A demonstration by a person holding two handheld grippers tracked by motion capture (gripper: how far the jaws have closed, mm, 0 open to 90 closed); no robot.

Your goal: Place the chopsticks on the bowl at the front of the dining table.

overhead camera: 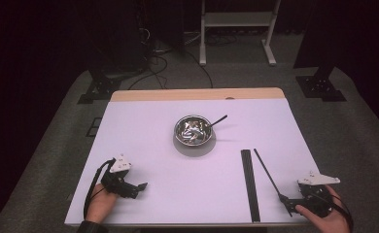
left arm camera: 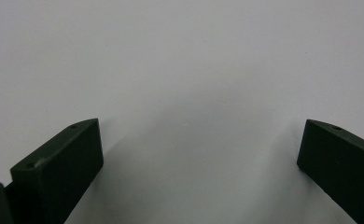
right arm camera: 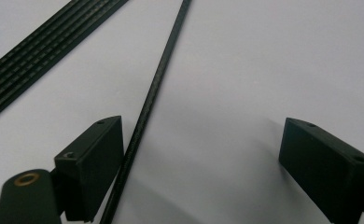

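A steel bowl sits mid-table with a dark spoon leaning out over its right rim. A flat bundle of black strips lies toward the front right, and a thin black rod slants beside it. My right gripper rests at the rod's near end. In the right gripper view it is open, with the rod running between the jaws close to the left one and the strips off to the left. My left gripper lies at the front left, open over bare table.
The white table top has a wooden strip along its far edge. Beyond it are grey carpet, stand feet, cables and a white frame. A hand holds each gripper at the table's front edge.
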